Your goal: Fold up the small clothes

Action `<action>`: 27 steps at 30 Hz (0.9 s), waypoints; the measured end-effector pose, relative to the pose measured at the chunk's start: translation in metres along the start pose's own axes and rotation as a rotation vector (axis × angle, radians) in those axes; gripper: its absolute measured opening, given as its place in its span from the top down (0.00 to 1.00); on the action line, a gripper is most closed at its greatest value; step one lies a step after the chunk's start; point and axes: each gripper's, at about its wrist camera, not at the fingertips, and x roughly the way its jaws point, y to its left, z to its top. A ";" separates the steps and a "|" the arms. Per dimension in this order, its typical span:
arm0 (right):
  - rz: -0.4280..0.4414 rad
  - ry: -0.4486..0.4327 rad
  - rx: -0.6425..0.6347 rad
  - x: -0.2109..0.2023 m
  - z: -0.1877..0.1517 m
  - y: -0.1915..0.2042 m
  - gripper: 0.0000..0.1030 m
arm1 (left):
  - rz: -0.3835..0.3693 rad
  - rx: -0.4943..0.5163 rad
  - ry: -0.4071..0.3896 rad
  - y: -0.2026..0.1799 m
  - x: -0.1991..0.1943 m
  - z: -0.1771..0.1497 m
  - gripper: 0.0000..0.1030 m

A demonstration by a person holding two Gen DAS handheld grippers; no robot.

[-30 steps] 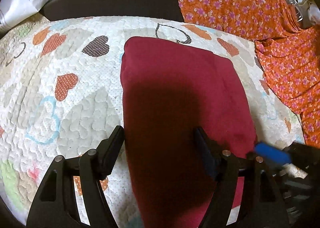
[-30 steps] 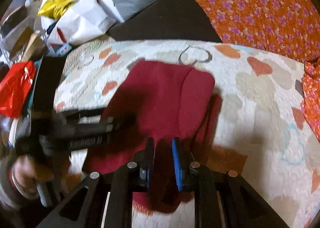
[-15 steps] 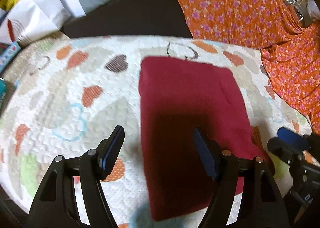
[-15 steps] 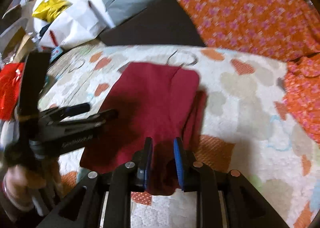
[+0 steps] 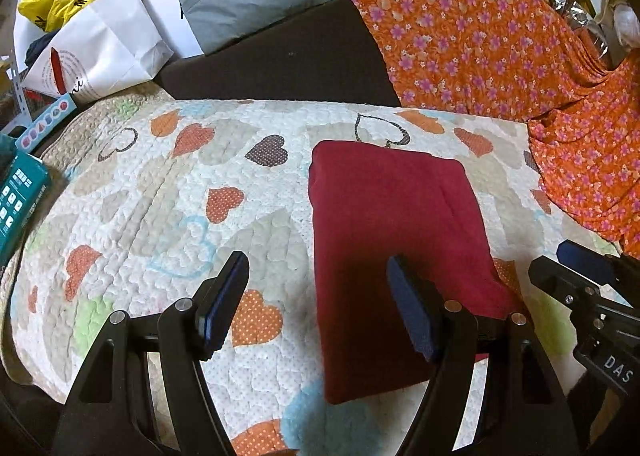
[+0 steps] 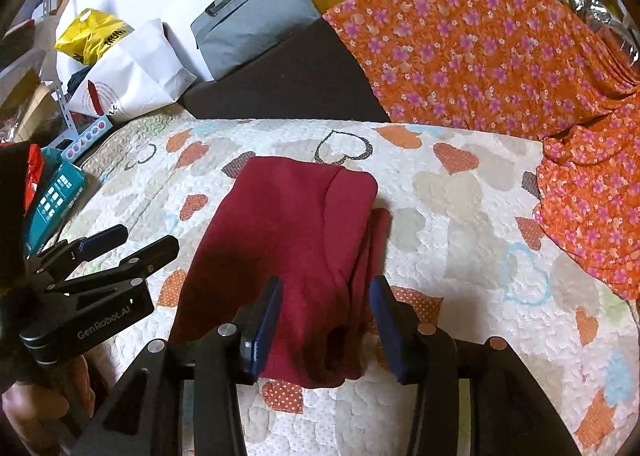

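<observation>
Right wrist view: the folded maroon garment [image 6: 296,256] lies flat at 12 o'clock; right gripper [image 6: 326,320] and left gripper [image 5: 316,296] both spread, holding nothing, probably because the fold looks finished.

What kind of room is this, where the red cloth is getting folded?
Probably a lived-in room at home. The folded red cloth lies on a heart-patterned quilt, an orange flowered fabric drapes beside it, and shopping bags pile up behind.

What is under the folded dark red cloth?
The folded dark red cloth lies on the white quilted blanket with hearts. The blanket's pattern beneath it is covered, and anything tucked inside the folds is hidden too.
</observation>
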 end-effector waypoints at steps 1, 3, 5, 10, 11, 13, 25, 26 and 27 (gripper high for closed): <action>0.000 -0.001 0.003 0.000 0.000 0.000 0.57 | 0.000 0.001 -0.004 0.000 -0.001 0.000 0.30; -0.002 0.001 0.011 0.000 -0.001 0.000 0.57 | -0.008 0.000 -0.008 -0.001 -0.003 0.000 0.30; -0.002 0.002 0.013 0.001 -0.001 -0.001 0.57 | -0.010 0.004 -0.009 -0.001 -0.004 -0.001 0.30; 0.000 0.007 0.013 0.003 -0.001 0.000 0.57 | -0.013 0.002 -0.003 -0.001 -0.003 -0.001 0.30; 0.001 0.008 0.012 0.004 -0.001 0.000 0.57 | -0.011 0.003 -0.003 -0.001 -0.004 -0.001 0.30; 0.003 0.010 0.013 0.004 -0.001 0.000 0.57 | -0.007 0.002 -0.007 -0.001 -0.003 -0.002 0.30; 0.013 0.025 0.014 0.010 -0.003 0.004 0.57 | -0.018 0.015 -0.004 -0.001 0.000 -0.002 0.30; 0.013 0.025 0.014 0.010 -0.003 0.003 0.57 | -0.019 0.015 -0.004 -0.001 0.000 -0.002 0.30; 0.012 0.026 0.015 0.011 -0.003 0.003 0.56 | -0.018 0.017 -0.005 -0.001 0.000 -0.002 0.30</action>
